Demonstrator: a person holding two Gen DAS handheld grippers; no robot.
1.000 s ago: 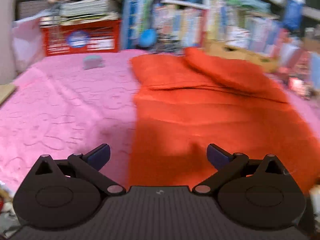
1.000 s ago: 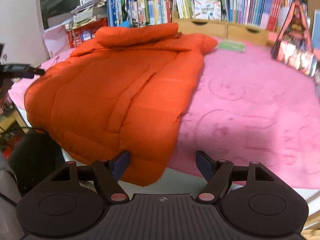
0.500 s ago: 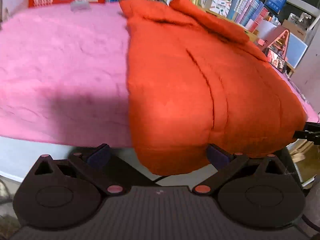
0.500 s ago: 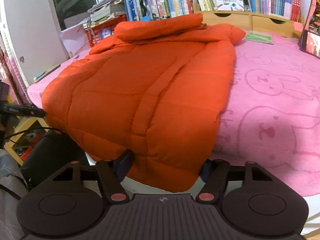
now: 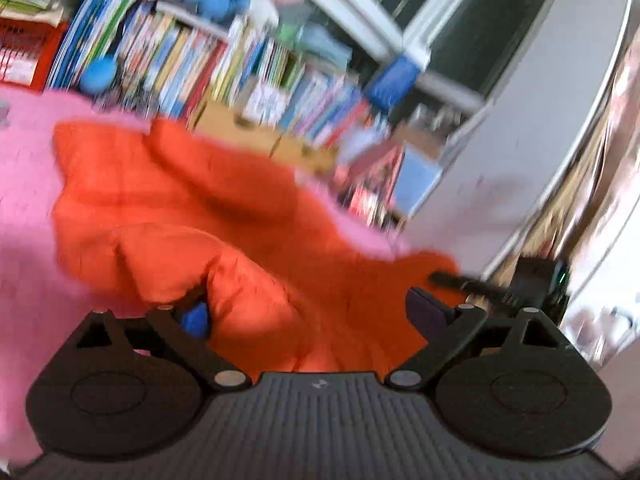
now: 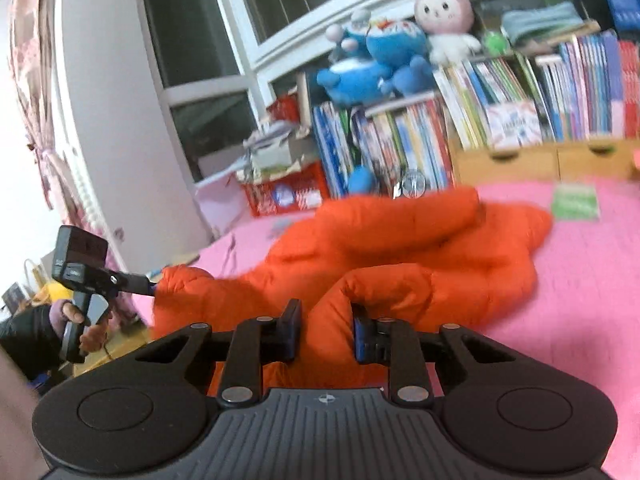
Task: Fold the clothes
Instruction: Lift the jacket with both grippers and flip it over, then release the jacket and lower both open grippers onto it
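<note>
An orange puffer jacket (image 5: 256, 216) lies on the pink blanket (image 5: 24, 184), collar toward the bookshelf. In the left wrist view my left gripper (image 5: 310, 316) is open, its fingers wide apart, and a raised bulge of the jacket's hem fills the gap and covers part of the left pad. In the right wrist view my right gripper (image 6: 328, 334) is shut on a fold of the jacket (image 6: 400, 248) hem, held up off the blanket (image 6: 580, 280). The left gripper (image 6: 154, 285) shows there too, its tip at the hem's other corner. The right gripper (image 5: 436, 278) appears at the jacket's right edge.
A bookshelf (image 6: 480, 120) with plush toys (image 6: 380, 60) runs behind the bed, with wooden drawers (image 6: 540, 160) below it. A red crate (image 6: 288, 192) with papers stands at the back left. A green booklet (image 6: 574, 202) lies on the blanket. A person's hand (image 6: 76, 316) holds the left gripper.
Both grippers closed in on the hem hanging over the bed's edge. The right one shut on it. The hem has risen off the edge toward the collar and both views tilted up.
</note>
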